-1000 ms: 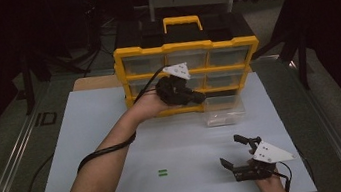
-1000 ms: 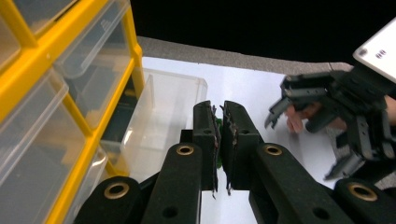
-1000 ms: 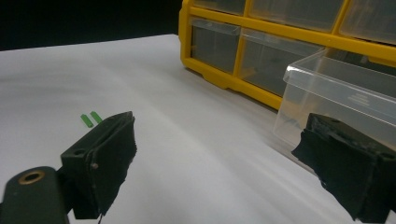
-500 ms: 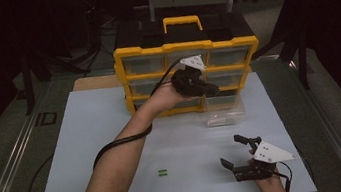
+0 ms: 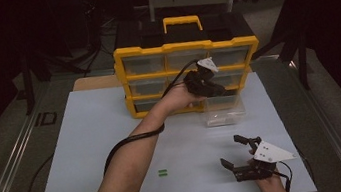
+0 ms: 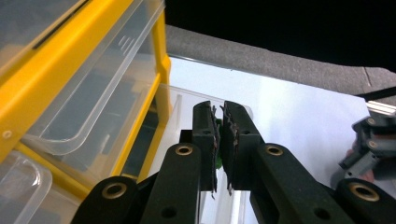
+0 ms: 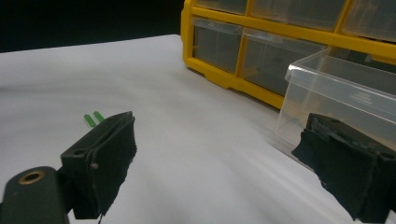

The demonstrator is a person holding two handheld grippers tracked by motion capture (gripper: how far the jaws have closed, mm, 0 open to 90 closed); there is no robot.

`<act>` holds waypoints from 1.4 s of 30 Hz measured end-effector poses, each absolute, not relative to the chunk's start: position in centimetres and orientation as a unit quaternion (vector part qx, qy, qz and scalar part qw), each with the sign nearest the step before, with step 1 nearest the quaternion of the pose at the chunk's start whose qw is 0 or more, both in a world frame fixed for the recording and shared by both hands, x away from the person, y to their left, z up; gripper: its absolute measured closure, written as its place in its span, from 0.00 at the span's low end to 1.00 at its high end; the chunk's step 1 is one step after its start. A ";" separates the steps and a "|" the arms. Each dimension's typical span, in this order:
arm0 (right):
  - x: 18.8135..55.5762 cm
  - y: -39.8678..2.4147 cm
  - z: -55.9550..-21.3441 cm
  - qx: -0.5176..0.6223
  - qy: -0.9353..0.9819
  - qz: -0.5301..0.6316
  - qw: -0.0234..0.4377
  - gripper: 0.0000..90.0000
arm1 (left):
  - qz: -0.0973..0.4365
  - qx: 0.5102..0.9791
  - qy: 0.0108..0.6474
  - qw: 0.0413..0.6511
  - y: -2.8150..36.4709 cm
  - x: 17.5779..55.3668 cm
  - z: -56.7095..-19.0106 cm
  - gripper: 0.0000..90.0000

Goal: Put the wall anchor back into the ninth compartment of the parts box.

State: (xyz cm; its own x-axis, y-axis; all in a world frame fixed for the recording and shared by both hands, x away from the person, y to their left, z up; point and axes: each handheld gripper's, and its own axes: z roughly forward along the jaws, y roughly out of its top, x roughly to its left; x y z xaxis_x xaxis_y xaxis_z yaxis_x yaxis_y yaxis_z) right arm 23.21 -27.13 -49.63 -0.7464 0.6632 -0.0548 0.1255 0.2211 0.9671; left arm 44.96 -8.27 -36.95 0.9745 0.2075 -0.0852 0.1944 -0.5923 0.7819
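Note:
A yellow organizer [image 5: 185, 48] with clear drawers stands at the back of the white mat. One clear drawer [image 5: 224, 111] is out and sits on the mat in front of it. My left gripper [image 5: 220, 90] hovers over that drawer. In the left gripper view its jaws [image 6: 219, 112] are shut on a small green piece [image 6: 217, 157], with the drawer [image 6: 180, 109] below. My right gripper [image 5: 232, 151] rests near the mat's front right, open and holding nothing [image 7: 224, 154]. Two small green pieces [image 5: 162, 173] lie on the mat, to the left of the right gripper [image 7: 93, 118].
The white mat [image 5: 88, 138] lies on a dark table with a metal rail [image 5: 11, 164] along the left. The organizer's black lid and yellow handle [image 5: 182, 22] rise behind. The left gripper's cable [image 5: 129, 142] trails along the forearm.
My left gripper has swung to the right along the organizer's front and now hangs over the pulled-out drawer. The right gripper has stayed put.

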 end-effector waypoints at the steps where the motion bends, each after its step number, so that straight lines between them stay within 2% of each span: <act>1: 23.2 -27.1 -49.6 0.265 0.744 0.565 0.238 0.11 | 0.007 0.892 0.123 0.434 -8.3 45.1 -37.0 0.85; 2: 23.2 -27.1 -49.6 0.264 0.744 0.566 0.238 0.11 | 0.005 0.893 0.127 0.433 -8.2 45.2 -37.0 0.75; 3: 23.2 -27.1 -49.6 0.264 0.744 0.566 0.238 0.11 | -0.006 0.894 0.128 0.430 -8.2 45.2 -37.0 0.75; 4: 23.2 -27.2 -49.6 0.265 0.743 0.566 0.238 0.11 | -0.006 0.894 0.128 0.430 -8.2 45.2 -37.0 0.66; 5: 23.2 -27.2 -49.6 0.265 0.743 0.567 0.237 0.11 | -0.009 0.903 0.124 0.412 -8.2 44.9 -37.0 0.49; 7: 23.2 -27.2 -49.6 0.265 0.744 0.566 0.238 0.11 | -0.018 0.904 0.124 0.408 -8.1 44.7 -36.9 0.33; 9: 23.2 -27.1 -49.6 0.264 0.744 0.566 0.237 0.11 | -0.018 0.904 0.122 0.409 -8.0 44.4 -36.7 0.22; 14: 23.2 -27.1 -49.6 0.264 0.744 0.565 0.238 0.11 | -0.027 0.907 0.100 0.409 -7.6 43.5 -36.4 0.07; 17: 23.2 -27.1 -49.6 0.264 0.744 0.565 0.238 0.11 | -0.029 0.906 0.091 0.411 -7.2 42.9 -36.2 0.04; 28: 23.2 -27.0 -49.7 0.264 0.746 0.563 0.239 0.11 | -0.025 0.910 0.087 0.404 -5.1 41.5 -36.4 0.04; 42: 23.2 -26.8 -49.7 0.263 0.748 0.560 0.239 0.11 | -0.013 0.916 0.091 0.389 -0.5 39.4 -36.8 0.04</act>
